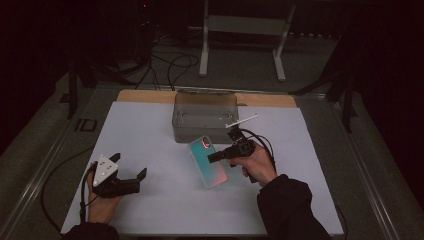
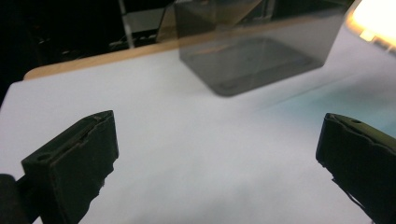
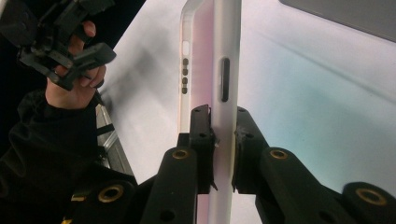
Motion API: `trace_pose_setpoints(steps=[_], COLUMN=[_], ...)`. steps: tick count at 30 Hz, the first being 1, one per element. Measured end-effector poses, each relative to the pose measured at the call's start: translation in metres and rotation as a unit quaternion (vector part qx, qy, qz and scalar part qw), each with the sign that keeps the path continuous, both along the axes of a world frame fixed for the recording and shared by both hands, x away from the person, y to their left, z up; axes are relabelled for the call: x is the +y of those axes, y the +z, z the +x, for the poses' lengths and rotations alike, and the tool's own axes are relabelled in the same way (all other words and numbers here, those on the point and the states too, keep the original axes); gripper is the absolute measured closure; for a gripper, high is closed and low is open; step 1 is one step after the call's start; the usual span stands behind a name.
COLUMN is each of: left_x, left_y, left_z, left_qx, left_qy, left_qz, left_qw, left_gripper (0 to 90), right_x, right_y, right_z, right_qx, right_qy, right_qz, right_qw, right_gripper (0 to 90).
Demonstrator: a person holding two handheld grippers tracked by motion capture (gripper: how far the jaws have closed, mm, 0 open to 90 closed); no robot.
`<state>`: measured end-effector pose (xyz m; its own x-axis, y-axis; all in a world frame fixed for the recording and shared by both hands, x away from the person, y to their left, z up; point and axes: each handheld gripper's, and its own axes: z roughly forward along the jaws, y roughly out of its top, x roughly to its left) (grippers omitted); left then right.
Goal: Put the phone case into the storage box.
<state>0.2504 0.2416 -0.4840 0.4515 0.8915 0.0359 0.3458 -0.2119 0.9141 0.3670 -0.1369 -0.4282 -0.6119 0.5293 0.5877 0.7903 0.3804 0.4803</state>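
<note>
Clamped in the right claw: a phone case, pale and translucent, pinched across its thin edge near one end, jaws pressed flat against both faces. Held edge-up above the white surface, just in front of the clear plastic box.

Likely very light, thin-walled and flexible; apt to bow or twist if squeezed hard, and smooth enough to slide between hard pads. Probably no fragility worth worrying about. Best taken where the grip sits now, across a long side wall close to a corner, where the rim stiffens the shell; a pinch at mid-back would only flex it. Second hold, if wanted, on the opposite end.

Left claw spread wide, gripping nothing, resting low near the left front of the surface, well apart from the case.

From the high view: whole layout, pink-to-teal tint on the case's back, camera cutout toward the box. From the right gripper view: close detail missing above, namely the speaker holes and side-button slot along the rim, and the exact bite of the jaws. From the left gripper view: two separated jaws over bare white sheet, box beyond, a bright blur at upper right.
</note>
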Motion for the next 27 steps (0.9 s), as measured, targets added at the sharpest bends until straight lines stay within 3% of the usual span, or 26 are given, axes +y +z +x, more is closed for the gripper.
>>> trace_pose_setpoints(steps=[14, 27], left_x=[0.009, 0.007], left_y=[-0.01, -0.01], left_z=[-0.004, -0.004], left_qx=[0.002, 0.002], left_qy=[0.02, 0.022], left_qz=[-0.021, -0.018], left_qw=[0.9996, 0.9996], left_gripper=[0.1, 0.1], right_x=[0.003, 0.009], right_y=[0.004, 0.014], right_z=[-0.001, 0.0], right_qx=[-0.032, -0.051], right_qy=[-0.022, -0.019], right_qz=[-0.021, -0.03], right_qw=[0.999, 0.9981], right_gripper=[81.9, 81.9])
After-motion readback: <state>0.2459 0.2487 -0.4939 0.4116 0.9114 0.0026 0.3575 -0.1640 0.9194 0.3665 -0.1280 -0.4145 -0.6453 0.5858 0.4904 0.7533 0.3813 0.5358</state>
